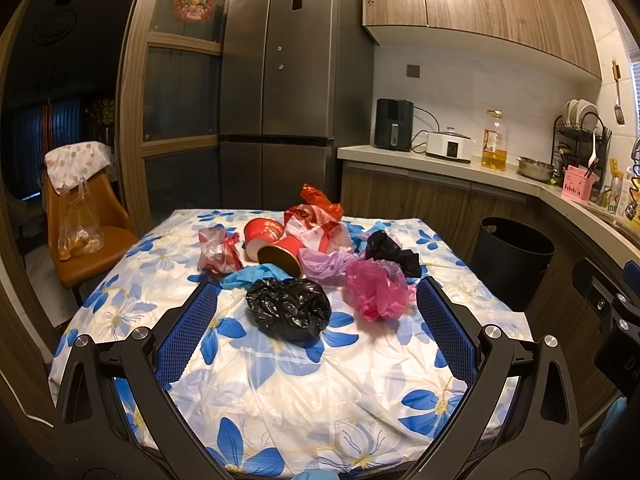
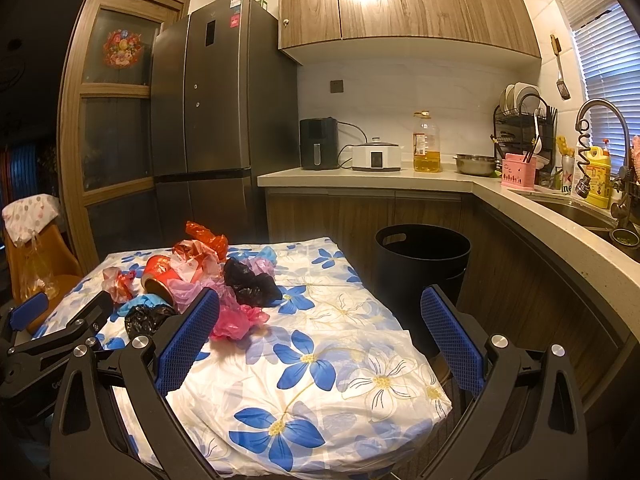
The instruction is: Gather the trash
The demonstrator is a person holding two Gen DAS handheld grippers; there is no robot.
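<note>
A heap of trash lies on the flowered tablecloth (image 1: 280,380): a crumpled black bag (image 1: 289,307), a pink bag (image 1: 376,289), another black bag (image 1: 390,251), two red paper cups (image 1: 282,256) and red-and-white wrappers (image 1: 312,220). My left gripper (image 1: 318,298) stands open, its blue pads either side of the near black bag, short of it. My right gripper (image 2: 320,308) is open over the table's right half, with the pink bag (image 2: 234,320) just behind its left pad. A black trash bin (image 2: 420,264) stands on the floor beside the table, open at the top.
A grey fridge (image 1: 280,80) stands behind the table. An orange chair (image 1: 80,236) with a hanging plastic bag is at the left. The kitchen counter (image 2: 460,180) wraps around the right, carrying appliances, an oil bottle, a dish rack and a sink.
</note>
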